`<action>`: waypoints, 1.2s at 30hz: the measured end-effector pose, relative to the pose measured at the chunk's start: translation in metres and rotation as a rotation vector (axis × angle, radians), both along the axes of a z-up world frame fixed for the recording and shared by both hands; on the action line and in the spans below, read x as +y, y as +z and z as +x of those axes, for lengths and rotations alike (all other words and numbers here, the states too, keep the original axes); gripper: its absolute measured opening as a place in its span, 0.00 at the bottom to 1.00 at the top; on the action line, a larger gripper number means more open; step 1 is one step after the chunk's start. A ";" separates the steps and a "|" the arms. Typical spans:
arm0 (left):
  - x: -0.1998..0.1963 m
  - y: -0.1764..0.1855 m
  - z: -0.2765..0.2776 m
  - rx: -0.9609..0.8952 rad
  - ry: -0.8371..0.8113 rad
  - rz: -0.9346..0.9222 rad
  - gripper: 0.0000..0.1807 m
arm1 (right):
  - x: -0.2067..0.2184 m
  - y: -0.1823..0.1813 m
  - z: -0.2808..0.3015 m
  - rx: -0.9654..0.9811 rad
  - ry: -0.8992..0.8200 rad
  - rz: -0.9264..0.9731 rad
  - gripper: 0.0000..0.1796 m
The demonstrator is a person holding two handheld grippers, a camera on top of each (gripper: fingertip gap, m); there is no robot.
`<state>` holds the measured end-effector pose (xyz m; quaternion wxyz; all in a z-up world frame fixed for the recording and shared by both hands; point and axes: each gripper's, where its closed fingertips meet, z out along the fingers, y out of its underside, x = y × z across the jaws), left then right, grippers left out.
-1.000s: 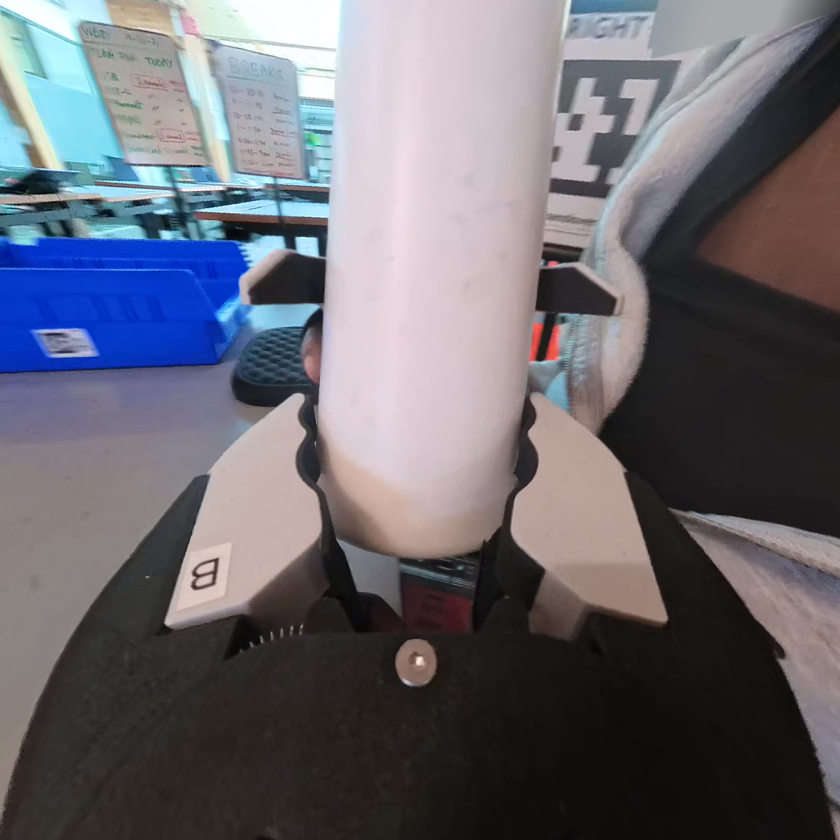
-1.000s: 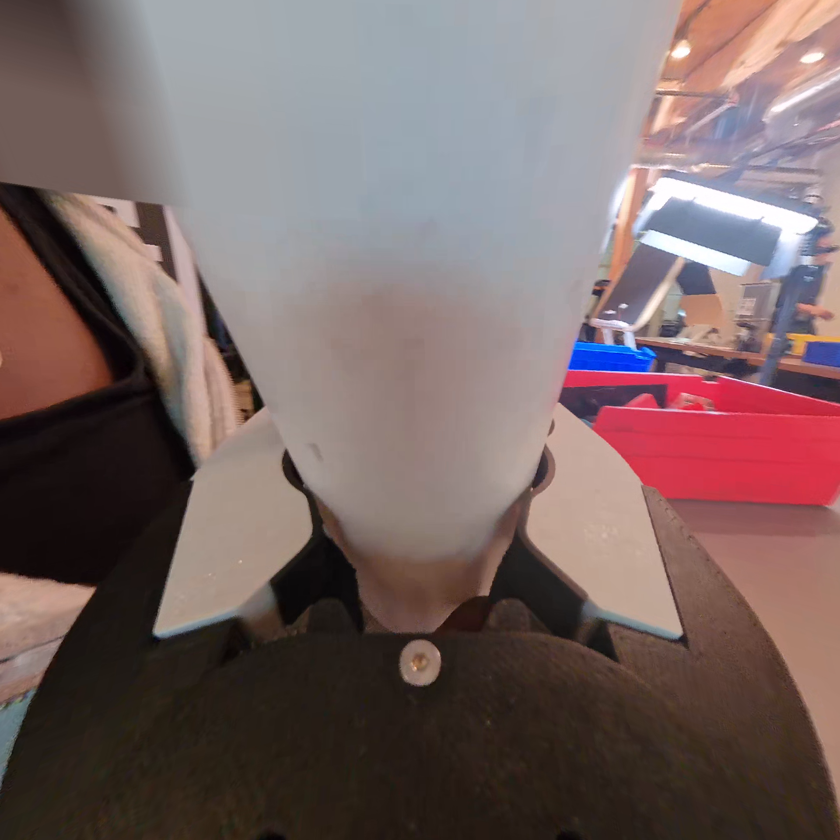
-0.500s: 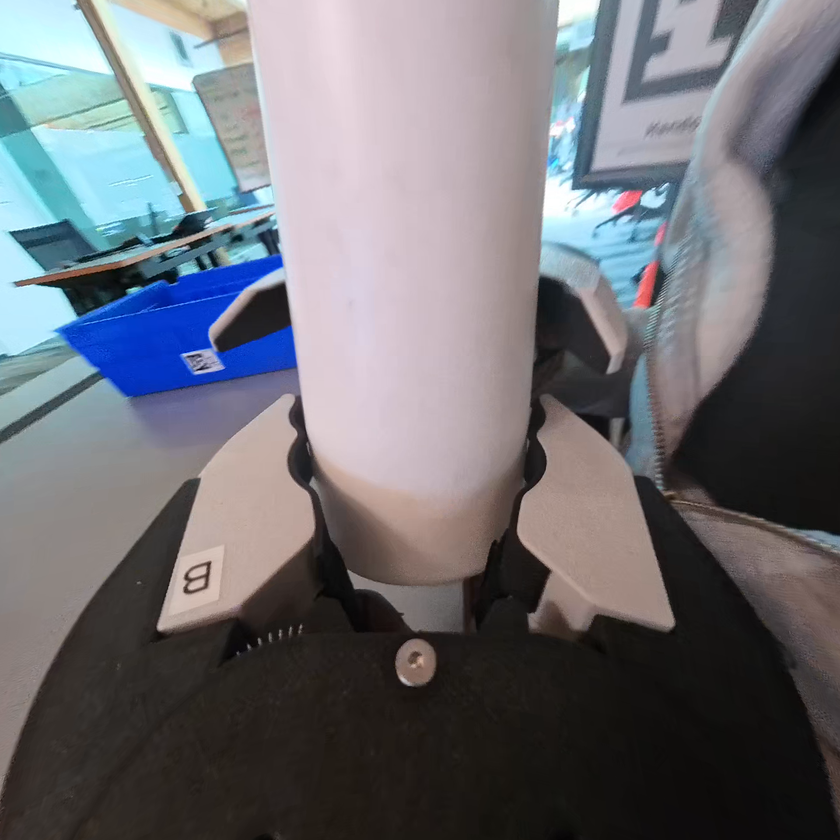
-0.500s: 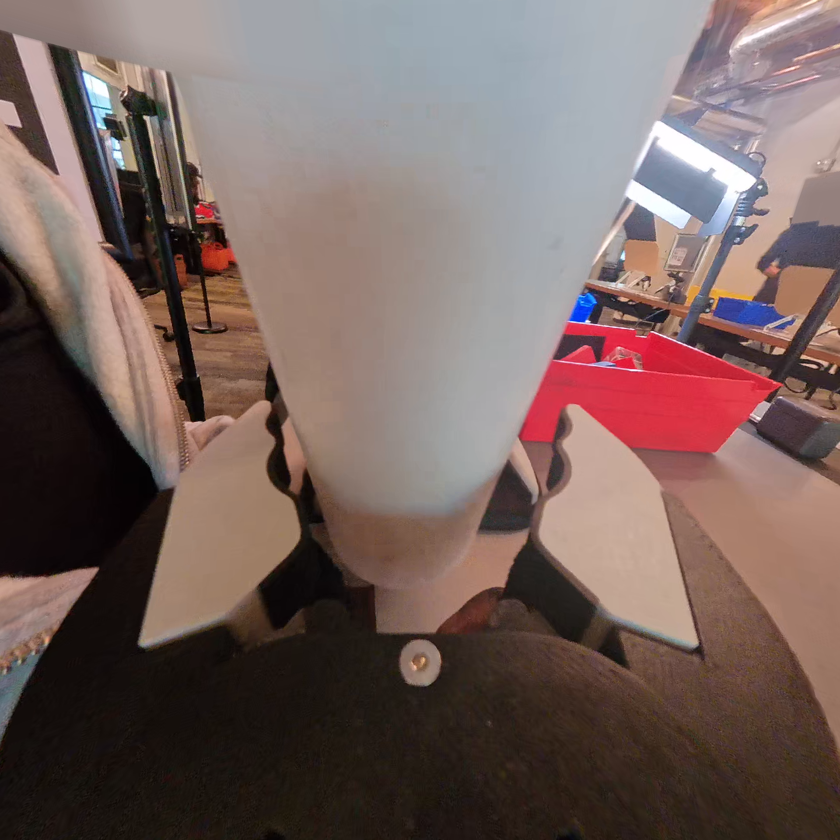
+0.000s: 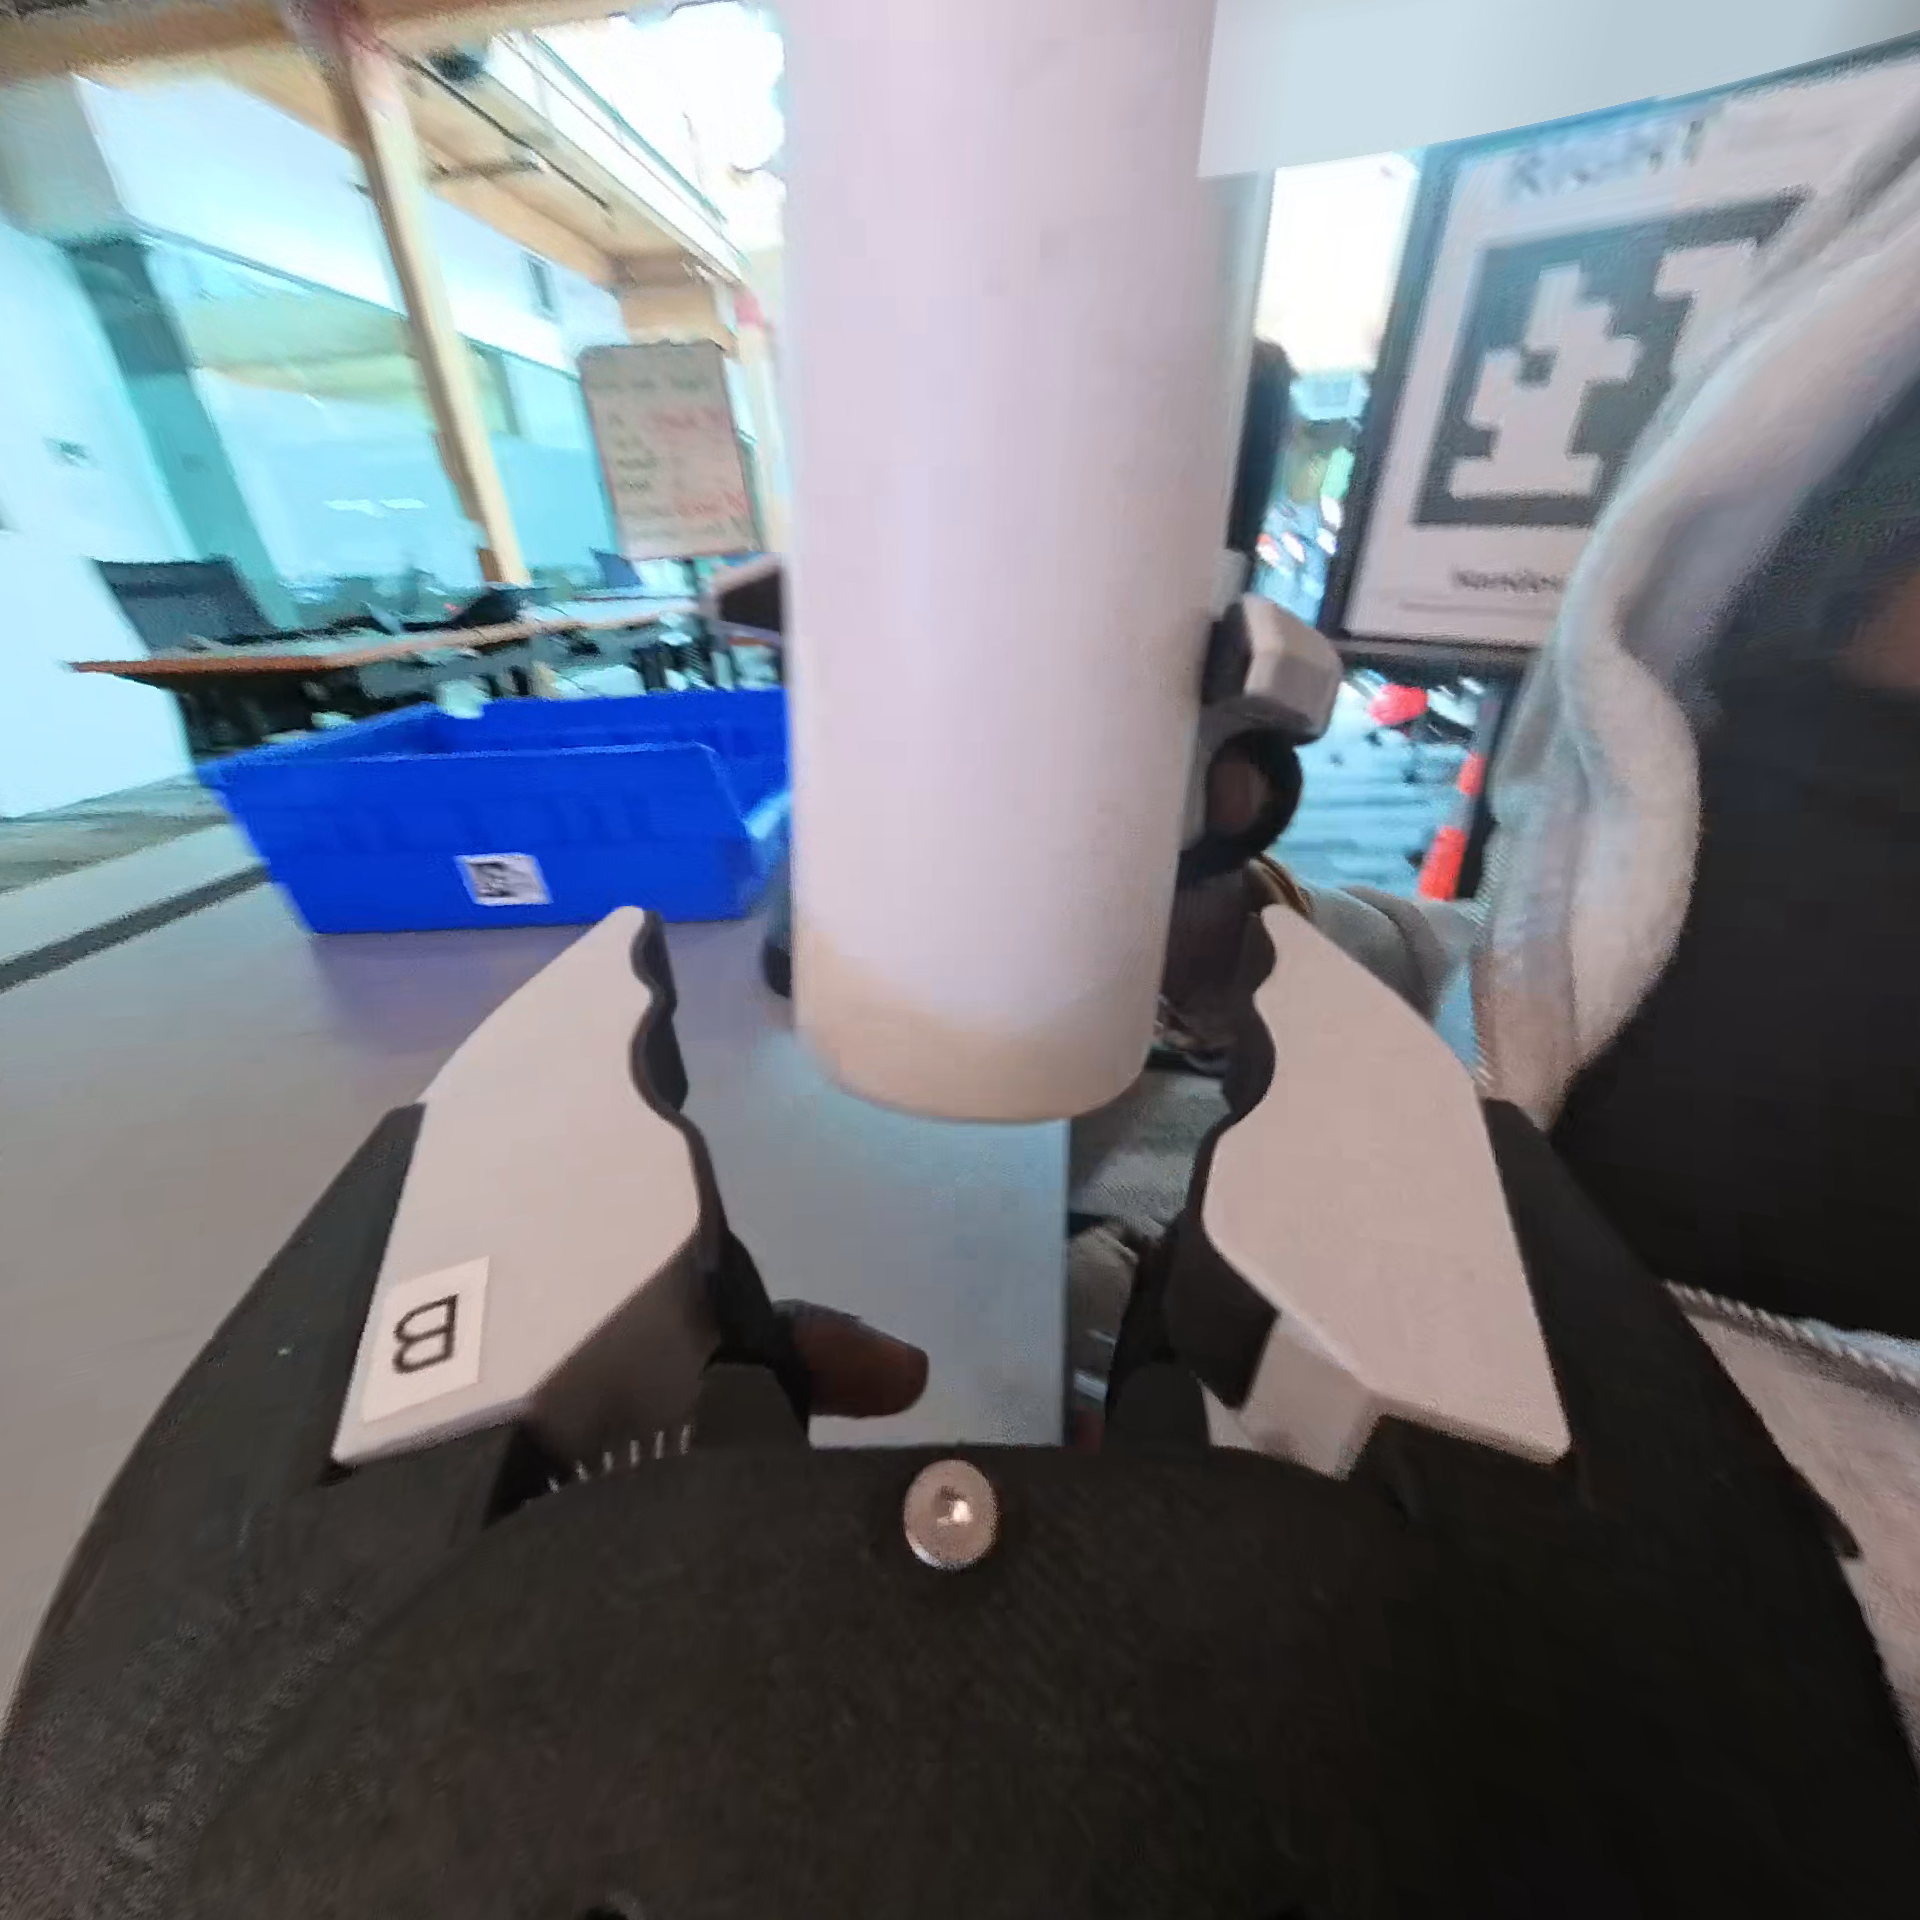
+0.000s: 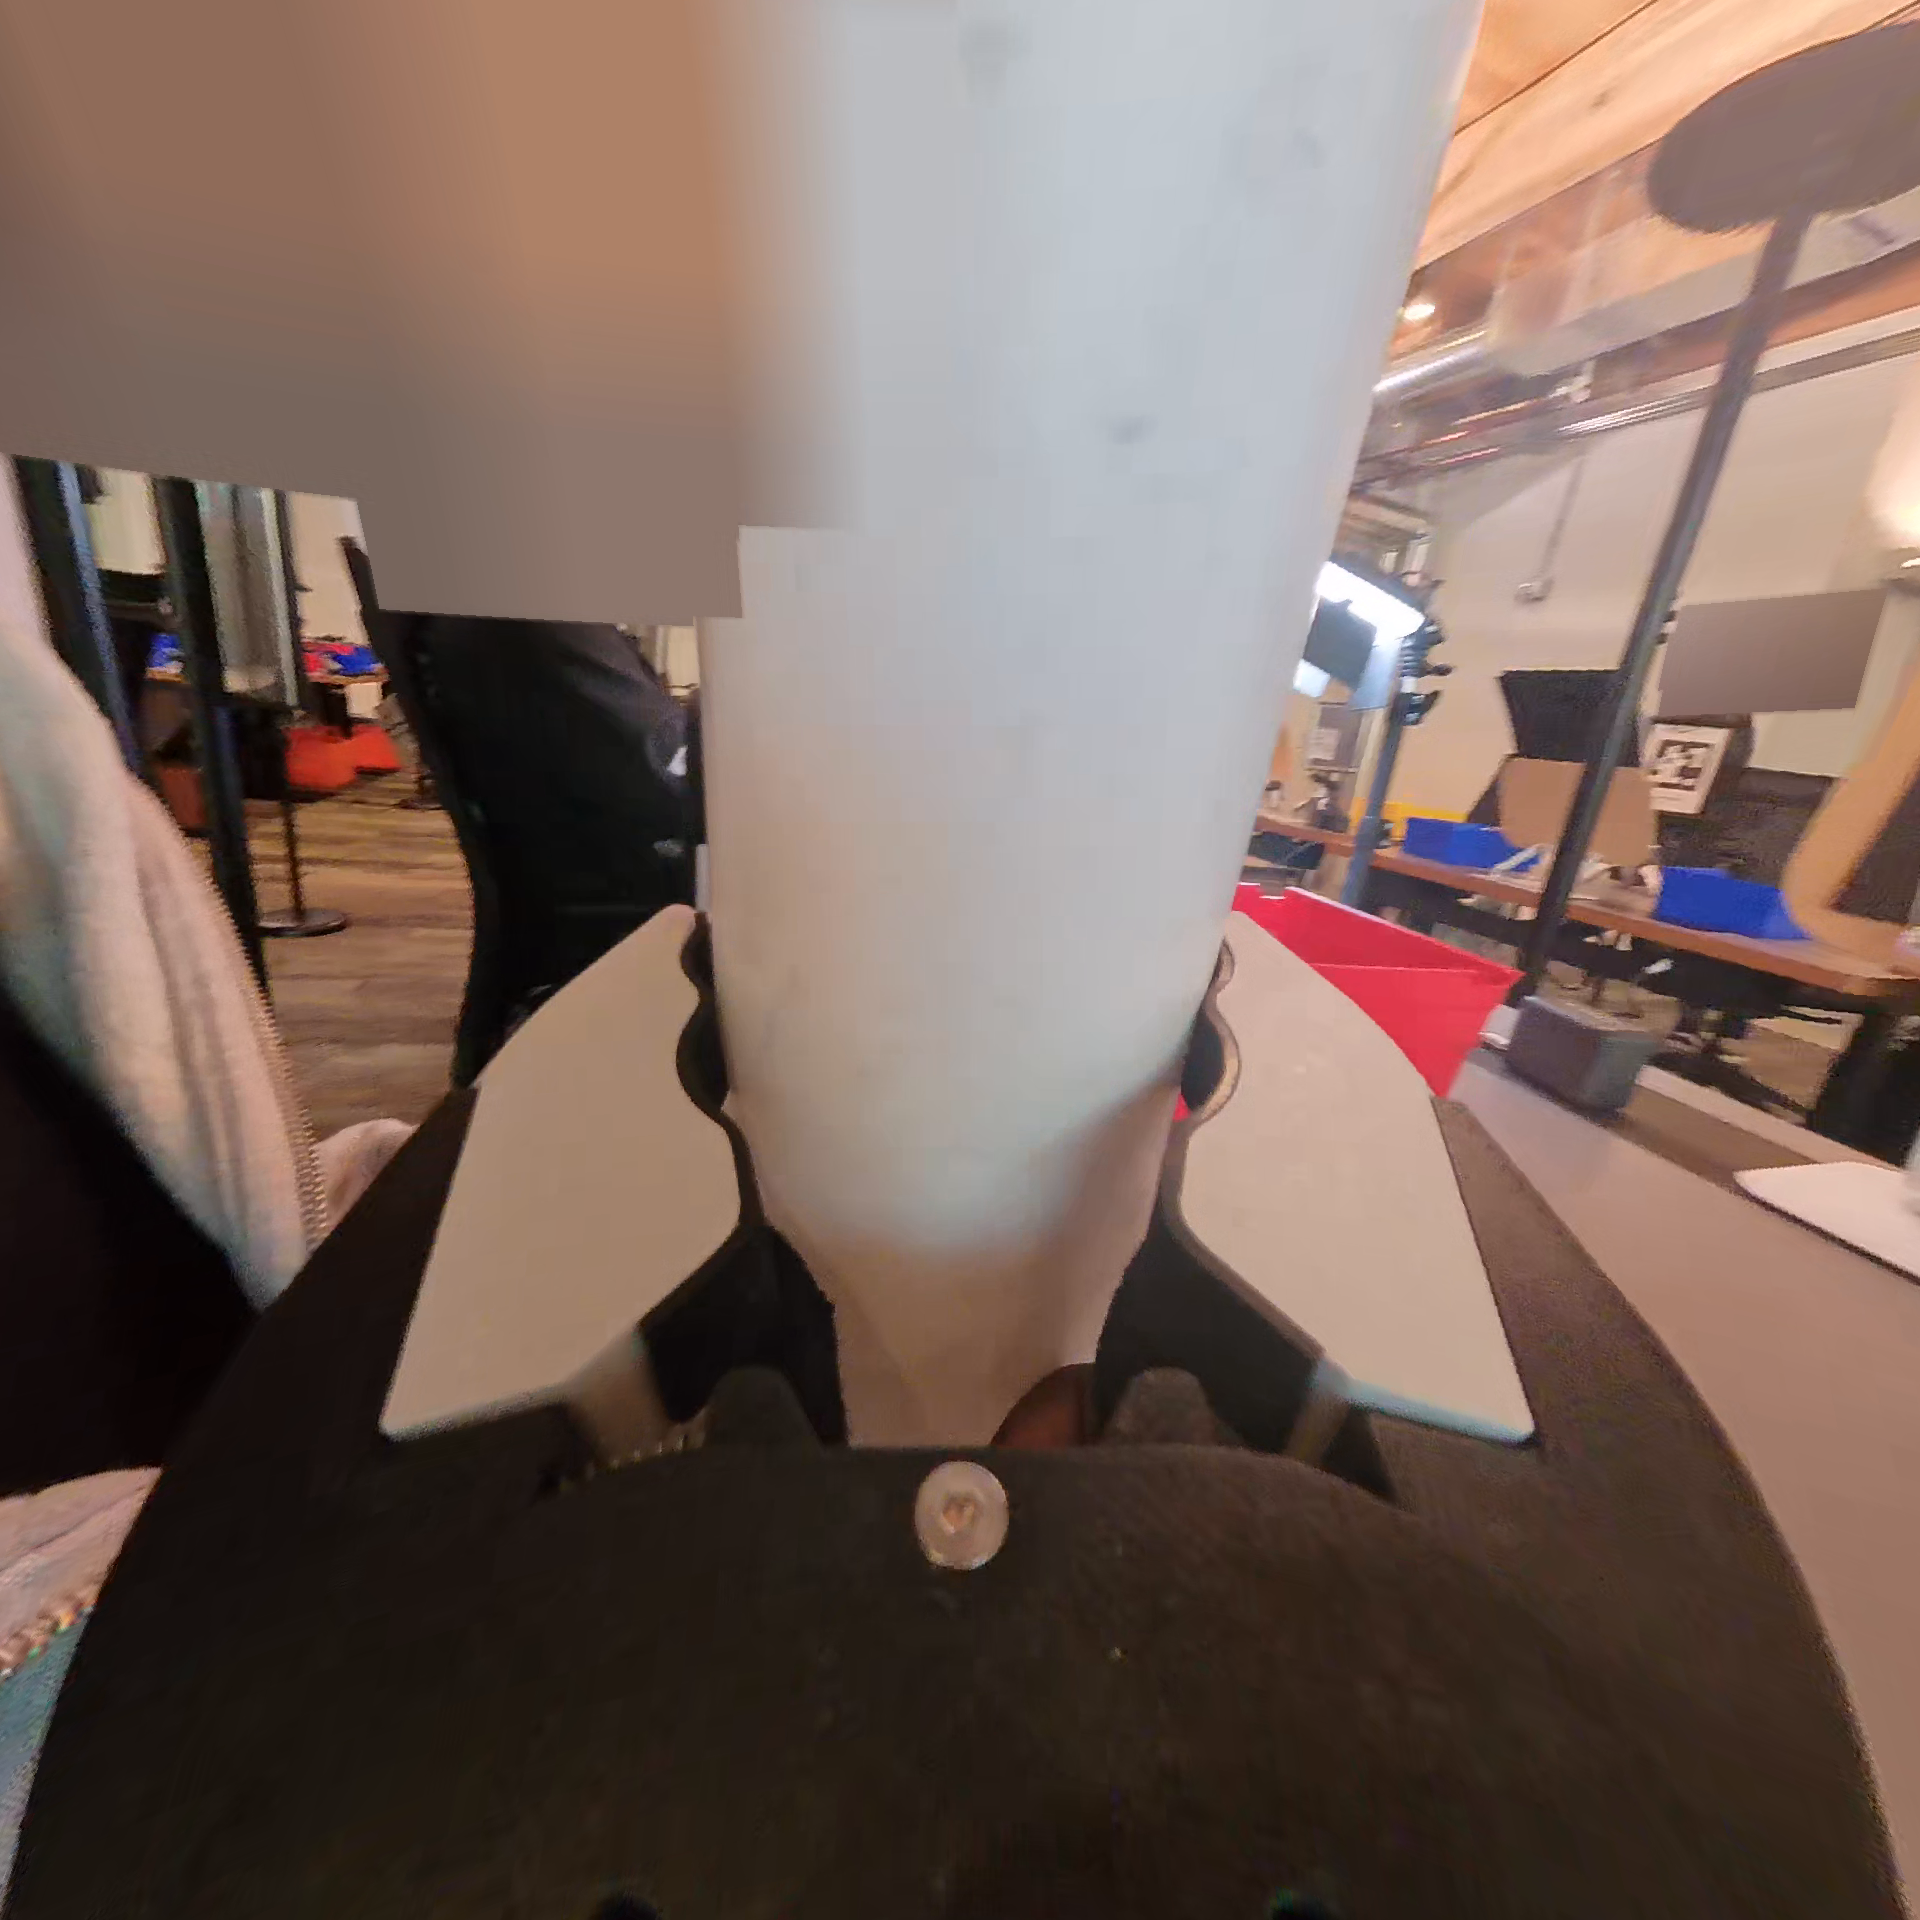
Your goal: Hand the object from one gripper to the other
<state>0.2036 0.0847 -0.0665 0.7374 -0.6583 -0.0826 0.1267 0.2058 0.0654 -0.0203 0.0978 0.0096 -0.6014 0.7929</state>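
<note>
Tube (image 6: 977, 831) btwn right hand-held gripper (image 6: 961, 1039) fingers.

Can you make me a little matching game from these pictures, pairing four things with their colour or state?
Things:
1. left gripper
2. right gripper
3. bin behind the left gripper
4. bin behind the right gripper

Colour or state:
A. red
B. open, fingers clear of the white tube
C. blue
D. shut on the white tube

Pairs: 1-B, 2-D, 3-C, 4-A
</note>
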 end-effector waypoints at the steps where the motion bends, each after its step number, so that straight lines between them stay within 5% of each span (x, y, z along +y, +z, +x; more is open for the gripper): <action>1: -0.008 0.007 -0.009 0.004 0.065 0.039 0.58 | 0.005 0.004 -0.006 -0.002 -0.027 -0.006 0.49; 8: -0.097 0.034 -0.063 -0.014 0.569 0.277 0.64 | 0.070 0.037 -0.072 0.048 -0.386 0.069 0.49; 13: -0.127 0.027 -0.070 -0.076 0.627 0.262 0.63 | 0.153 0.075 -0.136 0.000 -0.678 0.175 0.49; 18: -0.131 0.015 -0.069 -0.103 0.616 0.143 0.64 | 0.232 0.076 -0.211 -0.078 -0.908 0.333 0.49; 30: -0.137 0.012 -0.072 -0.088 0.667 0.092 0.58 | 0.279 -0.110 -0.319 -0.855 -0.813 0.726 0.49; 36: -0.142 0.007 -0.074 -0.158 0.657 0.097 0.58 | 0.271 -0.135 -0.318 -1.050 -0.740 0.824 0.50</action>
